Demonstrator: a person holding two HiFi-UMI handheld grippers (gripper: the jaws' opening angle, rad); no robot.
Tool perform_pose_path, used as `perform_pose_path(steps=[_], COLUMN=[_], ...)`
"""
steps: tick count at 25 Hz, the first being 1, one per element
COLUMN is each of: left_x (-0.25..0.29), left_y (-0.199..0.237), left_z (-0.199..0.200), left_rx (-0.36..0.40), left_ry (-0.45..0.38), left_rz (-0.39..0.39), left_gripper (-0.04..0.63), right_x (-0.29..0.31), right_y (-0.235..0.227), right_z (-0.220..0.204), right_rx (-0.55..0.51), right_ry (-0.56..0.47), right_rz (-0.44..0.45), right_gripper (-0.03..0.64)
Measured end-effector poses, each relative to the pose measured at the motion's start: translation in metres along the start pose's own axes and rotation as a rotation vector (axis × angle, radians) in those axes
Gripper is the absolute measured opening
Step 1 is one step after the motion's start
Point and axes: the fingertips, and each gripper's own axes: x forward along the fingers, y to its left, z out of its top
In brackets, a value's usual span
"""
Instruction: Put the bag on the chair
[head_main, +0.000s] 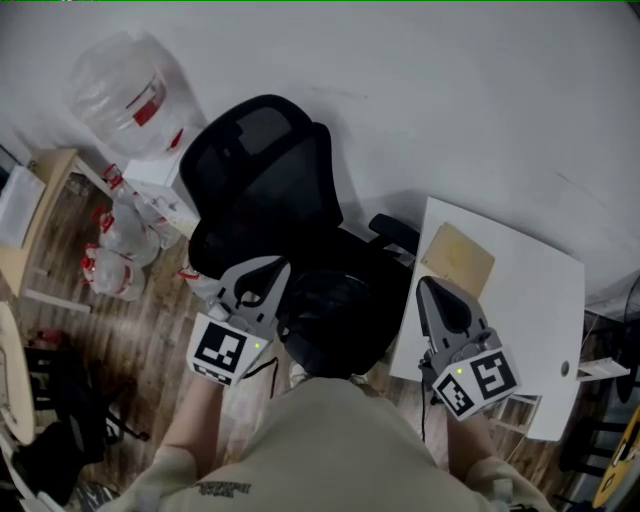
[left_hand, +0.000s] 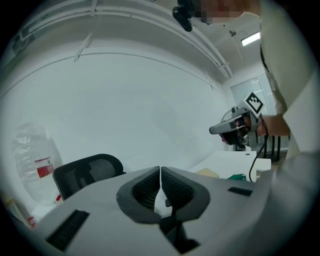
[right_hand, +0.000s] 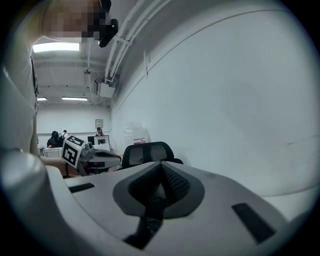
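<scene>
Left gripper (left_hand: 160, 175): jaws fully together, nothing between them. Right gripper (right_hand: 161, 170): same, closed on nothing. In the head view they sit one on either side of the seat's front, both pointing toward the wall (head_main: 470, 90).

Bag (head_main: 335, 318): a dark rounded lump on the seat of the chair (head_main: 262, 165), between the two grippers. It's black on black mesh, so the outline is hard to split from the seat. Can't tell if it leans on the backrest. Neither gripper touches it.

Status, my read: placement looks done, with the bag on the seat and both grippers clear and empty. What's left is backing off, maybe a check that it sits stable, which I can't judge from these views.

Surroundings:
- Chair backrest is toward the white wall.
- Right of the chair is a white tabletop (head_main: 545, 300) with a brown card sheet (head_main: 457, 258) near its chair-side corner. Armrest (head_main: 395, 232) is just beside that edge.
- Left of the chair, a clear container (head_main: 125, 95) with a red label stands against the wall, with smaller clear bottles (head_main: 112, 255) below it on the wood floor (head_main: 150, 330).
- Light wood desk (head_main: 35, 215) at far left.
- Right gripper view shows open office beyond, with monitors (right_hand: 102, 141) and ceiling strip lights (right_hand: 56, 47).
</scene>
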Motion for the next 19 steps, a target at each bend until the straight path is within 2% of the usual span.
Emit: perform_pose_path(steps=[5, 14, 19], left_x=[0.001, 0.001, -0.002], left_y=[0.0, 0.003, 0.002], left_z=[0.002, -0.001, -0.002], left_rx=[0.01, -0.04, -0.037], left_ry=[0.011, 0.026, 0.038], left_rz=[0.009, 0.02, 0.026], left_gripper=[0.025, 0.025, 0.025], right_x=[0.004, 0.008, 0.006], right_y=[-0.002, -0.002, -0.001], right_z=[-0.002, -0.01, -0.01], right_rx=[0.002, 0.022, 0.032], right_ry=[0.01, 0.023, 0.013], right_rz=[0.012, 0.032, 0.041], right_gripper=[0.021, 0.021, 0.021])
